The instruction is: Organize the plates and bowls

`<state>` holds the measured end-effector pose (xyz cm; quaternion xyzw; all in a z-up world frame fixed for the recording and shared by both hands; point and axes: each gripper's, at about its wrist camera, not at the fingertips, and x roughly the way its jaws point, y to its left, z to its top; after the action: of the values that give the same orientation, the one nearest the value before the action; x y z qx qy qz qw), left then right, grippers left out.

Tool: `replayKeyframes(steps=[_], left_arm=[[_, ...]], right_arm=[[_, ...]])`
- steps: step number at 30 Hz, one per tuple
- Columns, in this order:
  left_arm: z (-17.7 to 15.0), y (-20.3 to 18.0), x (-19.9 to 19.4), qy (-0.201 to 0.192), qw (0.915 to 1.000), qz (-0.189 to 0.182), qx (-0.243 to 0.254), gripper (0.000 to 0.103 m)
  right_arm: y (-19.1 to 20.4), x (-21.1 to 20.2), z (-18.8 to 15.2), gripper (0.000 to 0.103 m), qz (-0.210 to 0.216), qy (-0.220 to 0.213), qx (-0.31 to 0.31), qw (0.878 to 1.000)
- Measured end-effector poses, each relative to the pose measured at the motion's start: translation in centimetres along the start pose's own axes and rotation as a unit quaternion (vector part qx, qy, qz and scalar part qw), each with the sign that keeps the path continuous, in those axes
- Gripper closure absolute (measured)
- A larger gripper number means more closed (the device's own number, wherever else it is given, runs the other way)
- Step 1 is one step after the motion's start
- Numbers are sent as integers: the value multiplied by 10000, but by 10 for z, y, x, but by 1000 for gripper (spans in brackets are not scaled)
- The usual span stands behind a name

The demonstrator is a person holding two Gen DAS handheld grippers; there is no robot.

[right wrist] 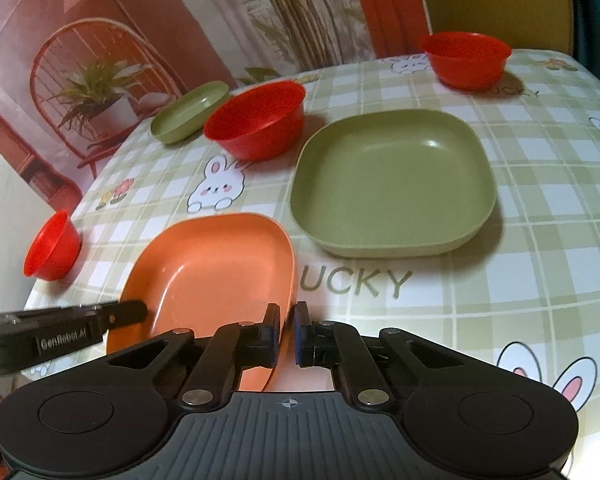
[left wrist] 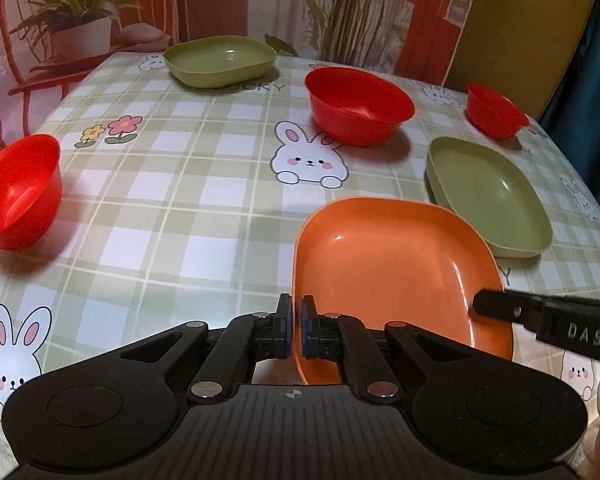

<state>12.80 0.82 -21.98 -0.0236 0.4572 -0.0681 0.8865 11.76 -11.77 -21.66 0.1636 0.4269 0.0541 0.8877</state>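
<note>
- Orange plate [left wrist: 396,276] sitting at the near edge of the checked tablecloth [left wrist: 180,200], pinched on both sides.
- Left gripper [left wrist: 296,324] clamping the plate's left rim, pads closed on it.
- Right gripper [right wrist: 287,330] clamping the opposite rim, jaws likewise pressed shut on the wall.
- Left to right beyond: red bowl [left wrist: 18,192] at far left, green plate [left wrist: 220,60] at the back, middle red bowl [left wrist: 358,106], nearer green plate [right wrist: 392,184] just beside the orange one, small-looking red bowl [right wrist: 464,58] at far right.
- Step in hand, by my reading: two-handed pickup of the orange plate.
- Next move is likely calling for a level lift, then nesting onto the nearer green plate, corners aligned.
</note>
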Motion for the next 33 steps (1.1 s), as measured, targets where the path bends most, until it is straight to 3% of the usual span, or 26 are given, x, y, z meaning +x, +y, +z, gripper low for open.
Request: replayKeyframes(steps=[12,25,33], left_arm=[[51,-17,-41,-540,9977,-403,-54,98],[115,-69,-81,-1486,9865,-455,507,98],[118,-78,-42,-1103,9901,-672,543,98]], right_arm=[[-7,-41,53,98,48,-896,34,9960],[-18,-88,121,98,-4,-1834,-231,9828],[-48,-59,116,99,-318,-1597,-161,9865]])
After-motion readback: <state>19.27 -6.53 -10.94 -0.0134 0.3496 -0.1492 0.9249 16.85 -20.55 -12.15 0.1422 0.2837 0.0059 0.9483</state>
